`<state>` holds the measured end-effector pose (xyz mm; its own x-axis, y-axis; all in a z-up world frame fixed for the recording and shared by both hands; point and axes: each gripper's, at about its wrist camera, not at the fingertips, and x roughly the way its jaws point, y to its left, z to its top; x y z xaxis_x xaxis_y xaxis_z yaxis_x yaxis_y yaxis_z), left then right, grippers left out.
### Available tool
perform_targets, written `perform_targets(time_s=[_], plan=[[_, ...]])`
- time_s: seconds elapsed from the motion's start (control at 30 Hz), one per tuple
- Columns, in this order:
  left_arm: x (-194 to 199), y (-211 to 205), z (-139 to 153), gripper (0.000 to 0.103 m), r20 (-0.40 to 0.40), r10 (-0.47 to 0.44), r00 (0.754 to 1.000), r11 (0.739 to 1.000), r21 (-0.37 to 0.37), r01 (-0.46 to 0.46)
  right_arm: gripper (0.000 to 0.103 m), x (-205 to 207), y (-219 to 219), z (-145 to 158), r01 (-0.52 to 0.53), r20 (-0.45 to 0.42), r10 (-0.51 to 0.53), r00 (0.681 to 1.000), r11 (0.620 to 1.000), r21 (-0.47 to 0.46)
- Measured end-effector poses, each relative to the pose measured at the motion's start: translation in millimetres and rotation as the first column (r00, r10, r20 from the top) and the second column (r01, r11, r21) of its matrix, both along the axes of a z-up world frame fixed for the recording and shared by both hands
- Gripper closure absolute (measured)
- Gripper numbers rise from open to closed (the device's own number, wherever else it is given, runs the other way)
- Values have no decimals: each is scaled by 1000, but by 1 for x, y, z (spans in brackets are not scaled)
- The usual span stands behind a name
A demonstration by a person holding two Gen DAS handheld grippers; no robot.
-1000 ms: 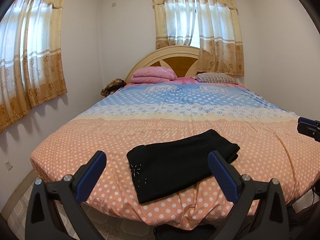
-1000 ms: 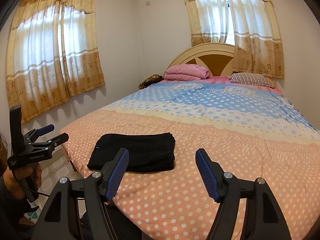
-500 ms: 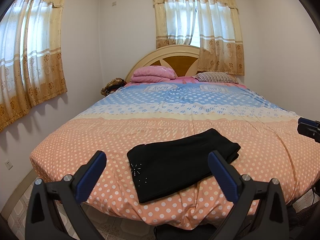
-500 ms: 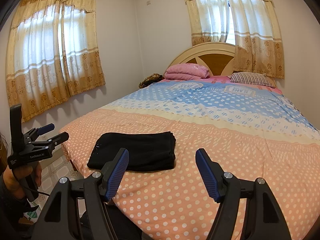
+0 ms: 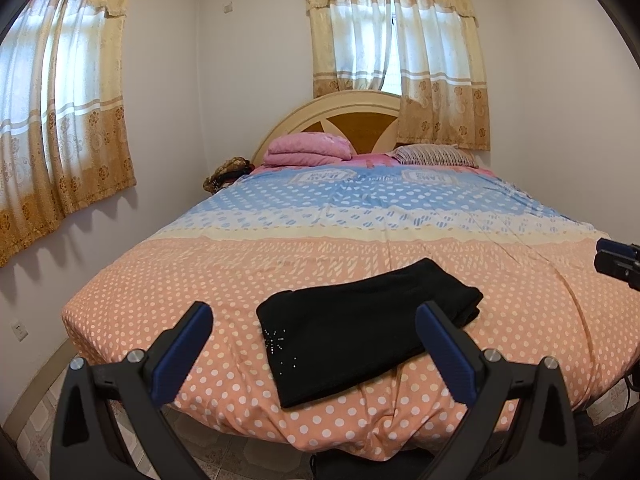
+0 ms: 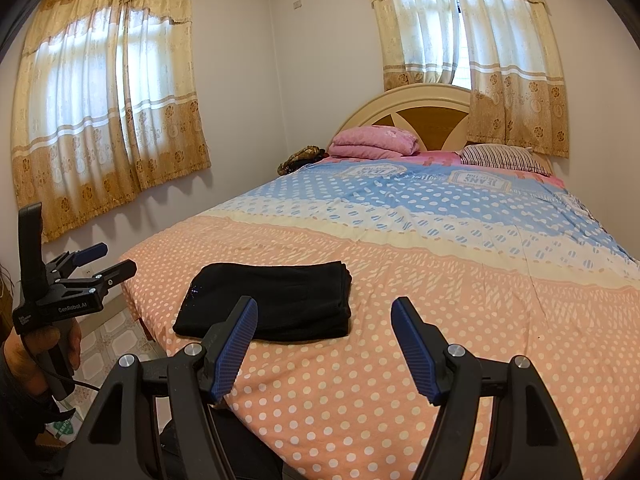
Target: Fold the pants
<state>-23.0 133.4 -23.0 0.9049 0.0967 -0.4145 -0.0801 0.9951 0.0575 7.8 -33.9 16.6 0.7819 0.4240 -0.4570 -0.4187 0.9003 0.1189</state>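
Both views look from past the foot of the bed (image 5: 520, 320) toward the headboard (image 5: 340, 108) at twelve o'clock, tilted slightly down. The left wrist view sits near the foot's middle, with the folded pants (image 5: 360, 324) close ahead at six o'clock. The right wrist view stands further right, the pants (image 6: 272, 300) at about eight o'clock. They share the bedspread, pillows and both curtained windows. Each catches the other device: at three o'clock, and at nine o'clock.

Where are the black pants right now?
The folded black pants lie on the bedspread's orange dotted part near the foot edge, left of centre in the right wrist view, untouched by either tongs.
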Motion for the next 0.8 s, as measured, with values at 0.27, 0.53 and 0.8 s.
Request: perform_targets(time_s=[0.27, 0.53, 0.8], plan=[[-2, -2, 4, 0, 27, 2, 1000, 1000, 3, -2, 32, -1, 2, -3, 0, 4, 0, 1000, 1000, -9], [4, -2, -2, 0, -12, 3, 1000, 1000, -5, -3, 32, -2, 6, -7, -12, 0, 12, 1000, 1000, -28], [5, 2, -7, 0, -5, 26, 1000, 1000, 15, -26, 32, -1, 7, -8, -14, -6, 14, 1000, 999, -32]])
